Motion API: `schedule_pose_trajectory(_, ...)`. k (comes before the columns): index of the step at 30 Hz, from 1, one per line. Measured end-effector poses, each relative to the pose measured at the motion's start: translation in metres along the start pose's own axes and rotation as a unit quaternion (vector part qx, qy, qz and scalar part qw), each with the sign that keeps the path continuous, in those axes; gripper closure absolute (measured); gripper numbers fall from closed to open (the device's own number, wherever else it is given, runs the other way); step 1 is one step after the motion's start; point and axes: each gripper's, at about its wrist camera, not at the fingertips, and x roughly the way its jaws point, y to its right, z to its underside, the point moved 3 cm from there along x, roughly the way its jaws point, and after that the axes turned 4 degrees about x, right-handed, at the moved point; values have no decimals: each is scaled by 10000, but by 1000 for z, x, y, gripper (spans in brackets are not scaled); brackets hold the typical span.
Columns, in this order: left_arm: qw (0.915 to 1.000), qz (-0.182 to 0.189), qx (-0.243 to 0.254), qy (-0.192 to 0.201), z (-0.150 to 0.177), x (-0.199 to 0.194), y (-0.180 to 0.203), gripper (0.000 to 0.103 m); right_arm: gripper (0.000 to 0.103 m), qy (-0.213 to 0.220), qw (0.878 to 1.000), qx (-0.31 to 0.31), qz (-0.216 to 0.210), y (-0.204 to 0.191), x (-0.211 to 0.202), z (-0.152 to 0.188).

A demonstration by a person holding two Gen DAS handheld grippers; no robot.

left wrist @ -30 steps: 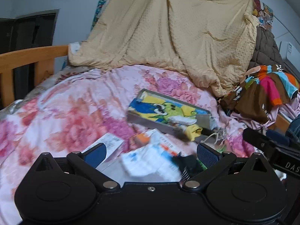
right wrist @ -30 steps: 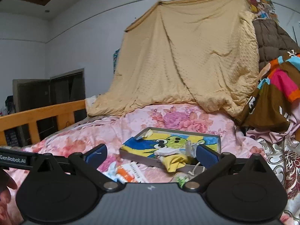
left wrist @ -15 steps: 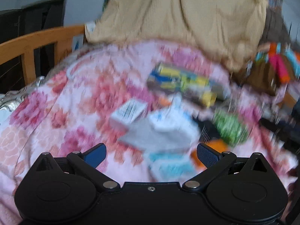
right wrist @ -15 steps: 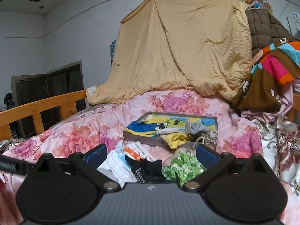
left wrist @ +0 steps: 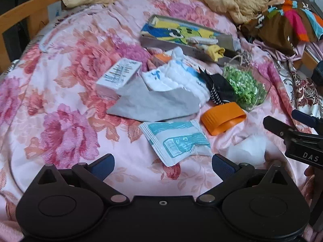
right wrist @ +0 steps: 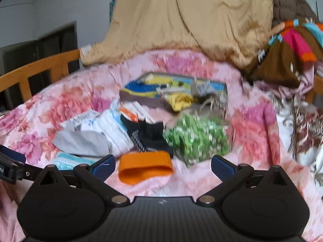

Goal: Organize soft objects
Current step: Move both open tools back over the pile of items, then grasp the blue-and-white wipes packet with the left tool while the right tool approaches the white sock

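Note:
A heap of soft things lies on the floral bedspread (left wrist: 60, 92): a grey cloth (left wrist: 155, 102), white folded cloth (left wrist: 177, 78), a black sock (left wrist: 218, 88), a green leafy bundle (left wrist: 244, 84), an orange band (left wrist: 222, 117) and a teal-and-white packet (left wrist: 177, 139). Behind them stands a shallow box (left wrist: 181, 34) with colourful cloth and a yellow piece (left wrist: 216, 52). My left gripper (left wrist: 162, 164) is open just before the packet. My right gripper (right wrist: 162, 165) is open over the orange band (right wrist: 145, 163), with the green bundle (right wrist: 197, 139) beyond; it also shows at the right edge (left wrist: 298, 133).
A white carton (left wrist: 119, 76) lies left of the heap. A tan blanket (right wrist: 191, 20) hangs at the back. Striped clothing (left wrist: 286, 26) is piled at the right. A wooden bed rail (right wrist: 40, 68) runs along the left side.
Both grippers have tipped downward and moved closer to the heap, so the orange band and teal packet come into view. Both stay open.

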Motion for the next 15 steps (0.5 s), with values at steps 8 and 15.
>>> schedule_pose_trajectory(8, 9993, 189, -251, -221, -6, 19, -6, 1, 0, -748, 9971, 37, -110, 3, 22, 10)
schedule_pose_trajectory(15, 9974, 273, -643, -159, -6, 18, -14, 1, 0, -1338, 9899, -387, -262, -13, 33, 20)
